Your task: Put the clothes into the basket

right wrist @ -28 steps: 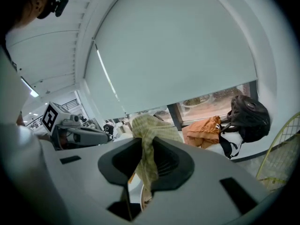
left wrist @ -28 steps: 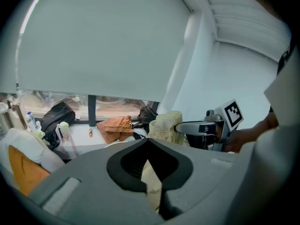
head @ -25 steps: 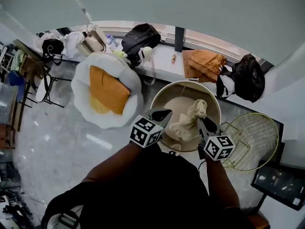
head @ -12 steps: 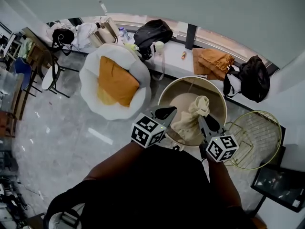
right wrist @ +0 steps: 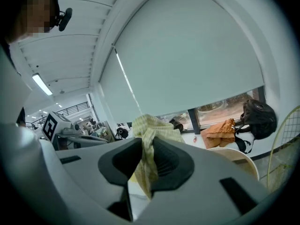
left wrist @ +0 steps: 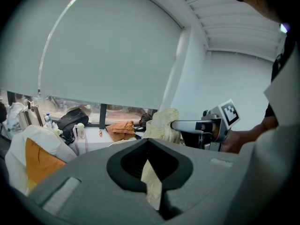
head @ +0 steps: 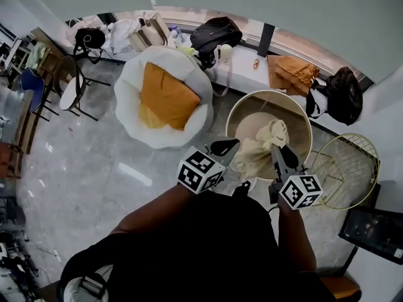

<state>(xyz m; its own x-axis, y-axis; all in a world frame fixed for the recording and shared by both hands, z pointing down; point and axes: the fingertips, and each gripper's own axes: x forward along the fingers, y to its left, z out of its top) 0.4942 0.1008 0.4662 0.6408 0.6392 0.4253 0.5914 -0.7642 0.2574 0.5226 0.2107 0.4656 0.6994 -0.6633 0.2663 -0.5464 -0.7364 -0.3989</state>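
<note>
The floor (head: 82,168) holds the basket (head: 242,106), a white chair (head: 129,106) and a wire frame (head: 356,162); the bench (head: 239,65) holds 1 black bag (head: 214,35) and orange cloth (head: 291,74).

Two hand-held grippers (head: 225,148) (head: 281,153), one cream garment (head: 267,141), one basket (head: 301,109). One orange cloth (head: 291,74), two black bags (head: 216,33) (head: 344,94).

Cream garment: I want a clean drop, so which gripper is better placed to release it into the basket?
Right, probably. The right gripper grips the bunched cream garment above the round basket's opening, while the left gripper pinches an edge out at the near rim.
</note>
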